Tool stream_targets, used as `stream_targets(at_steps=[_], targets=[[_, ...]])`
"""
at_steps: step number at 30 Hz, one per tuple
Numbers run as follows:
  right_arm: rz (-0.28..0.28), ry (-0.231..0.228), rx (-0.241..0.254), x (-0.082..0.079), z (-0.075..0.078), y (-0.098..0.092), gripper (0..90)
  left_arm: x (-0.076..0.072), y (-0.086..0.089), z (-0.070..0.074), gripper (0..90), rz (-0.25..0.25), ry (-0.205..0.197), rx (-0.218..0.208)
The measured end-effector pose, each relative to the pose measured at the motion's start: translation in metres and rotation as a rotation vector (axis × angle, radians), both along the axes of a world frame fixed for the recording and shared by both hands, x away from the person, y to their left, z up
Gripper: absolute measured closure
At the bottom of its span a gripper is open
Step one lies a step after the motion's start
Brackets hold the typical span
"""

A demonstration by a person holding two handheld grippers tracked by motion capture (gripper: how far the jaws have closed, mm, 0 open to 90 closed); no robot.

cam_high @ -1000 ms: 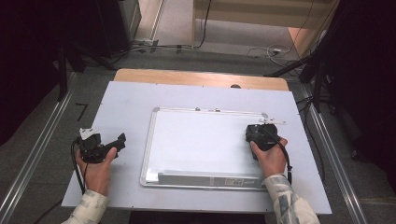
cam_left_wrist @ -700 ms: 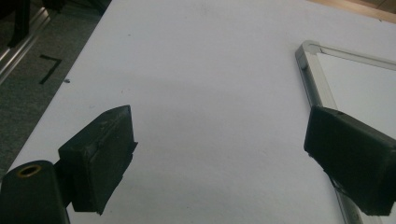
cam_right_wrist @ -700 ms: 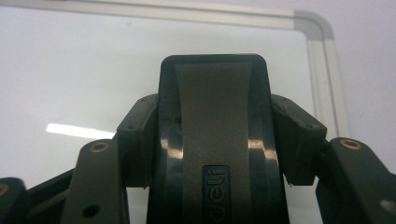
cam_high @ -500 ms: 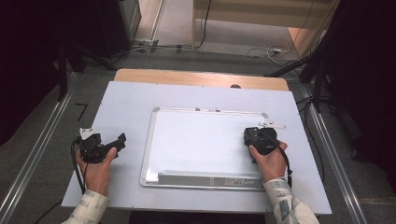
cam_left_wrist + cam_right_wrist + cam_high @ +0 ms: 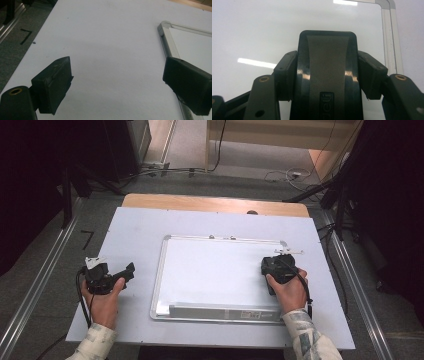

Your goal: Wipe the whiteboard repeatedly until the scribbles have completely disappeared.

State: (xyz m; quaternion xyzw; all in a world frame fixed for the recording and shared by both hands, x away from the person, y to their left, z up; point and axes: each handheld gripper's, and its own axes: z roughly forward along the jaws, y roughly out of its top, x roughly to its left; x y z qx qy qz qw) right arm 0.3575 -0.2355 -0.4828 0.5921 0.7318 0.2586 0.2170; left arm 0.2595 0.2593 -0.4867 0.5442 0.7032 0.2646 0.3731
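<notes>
A white whiteboard [image 5: 215, 270] with a silver frame lies flat on the pale table top [image 5: 140, 225]. My right gripper [image 5: 274, 266] rests on the board's right part, shut on a black whiteboard eraser [image 5: 270, 265]. In the right gripper view the eraser [image 5: 328, 50] stands between both jaws of the gripper [image 5: 328, 80], pressed against the white board surface [image 5: 262, 30]. My left gripper [image 5: 125, 272] is held over the bare table just left of the board, open. In the left gripper view its jaws [image 5: 117, 80] stand wide apart with nothing between them, and the board's frame corner [image 5: 165, 27] lies beyond.
A wooden strip [image 5: 215, 204] runs along the table's far edge. Metal rails [image 5: 40, 285] flank the table on the floor on both sides. A dark stand [image 5: 345, 190] and cables sit at the far right. A black mark [image 5: 25, 36] is on the floor at the left.
My right gripper has slid slightly left on the board with the eraser in it. The left gripper has stayed where it was.
</notes>
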Motion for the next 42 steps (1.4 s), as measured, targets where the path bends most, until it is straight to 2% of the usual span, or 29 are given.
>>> stream_targets(at_steps=[4,11,21,25,29,31,36,42], targets=[[0.013,0.010,-0.008,0.000,0.001,0.001,38.1,0.001,-0.001,0.000,9.2,-0.003,0.000,-0.001],[0.004,-0.001,0.004,0.001,0.000,0.002,38.3,0.001,-0.001,0.000,9.2,-0.002,0.000,-0.001],[-0.055,-0.029,0.094,0.018,-0.004,-0.009,37.7,0.000,0.000,0.000,9.2,-0.003,-0.001,-0.003],[-0.037,-0.056,0.069,0.011,-0.006,-0.006,38.1,0.000,0.000,0.000,9.2,-0.002,-0.002,-0.005],[-0.030,-0.044,0.077,0.002,-0.006,-0.007,38.1,-0.001,0.000,0.000,9.2,-0.002,-0.003,-0.006],[-0.024,-0.044,0.078,-0.011,-0.006,-0.007,38.1,-0.001,0.000,0.000,9.2,-0.001,-0.005,-0.008],[-0.019,-0.044,0.076,-0.023,-0.007,-0.007,38.2,-0.001,0.000,0.001,9.2,-0.003,-0.006,-0.005],[-0.036,-0.040,0.074,-0.013,-0.006,-0.006,38.2,-0.001,-0.001,0.001,9.2,-0.004,-0.007,-0.006]])
